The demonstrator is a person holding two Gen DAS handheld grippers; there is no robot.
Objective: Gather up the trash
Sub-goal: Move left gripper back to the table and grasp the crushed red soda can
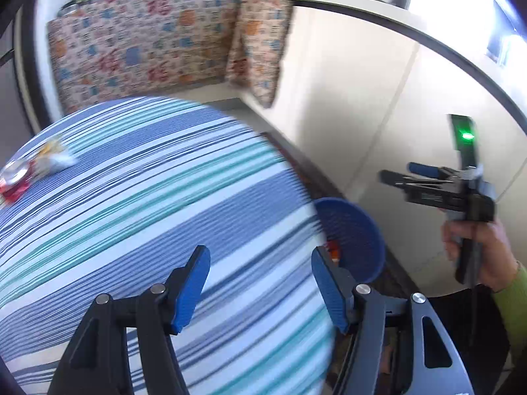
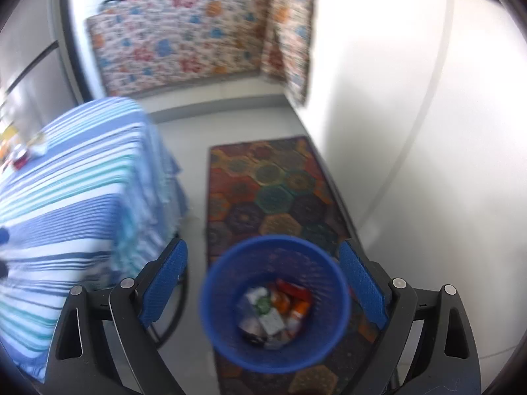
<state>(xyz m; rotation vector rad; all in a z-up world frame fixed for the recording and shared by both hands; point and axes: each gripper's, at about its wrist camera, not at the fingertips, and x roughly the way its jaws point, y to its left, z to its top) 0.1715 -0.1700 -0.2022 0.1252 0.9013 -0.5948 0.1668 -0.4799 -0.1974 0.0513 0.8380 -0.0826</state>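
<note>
Both our grippers, left [image 1: 260,288] and right [image 2: 263,291], jaws apart, empty. Bin [image 2: 275,302] part full; wrappers [image 1: 31,169] remain at counter [image 1: 158,197] far edge.

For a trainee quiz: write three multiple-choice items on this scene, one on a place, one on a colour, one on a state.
1. Where does the bin stand?
A. on the patterned rug
B. on the striped table
C. on the counter

2. What colour is the bin?
A. red
B. blue
C. green

3. What is between the right gripper jaws?
A. a can
B. a wrapper
C. nothing

Key: 1 A, the rug lies under it; 2 B, its rim and wall are blue; 3 C, the jaws stand apart above the bin, gripping nothing.
</note>
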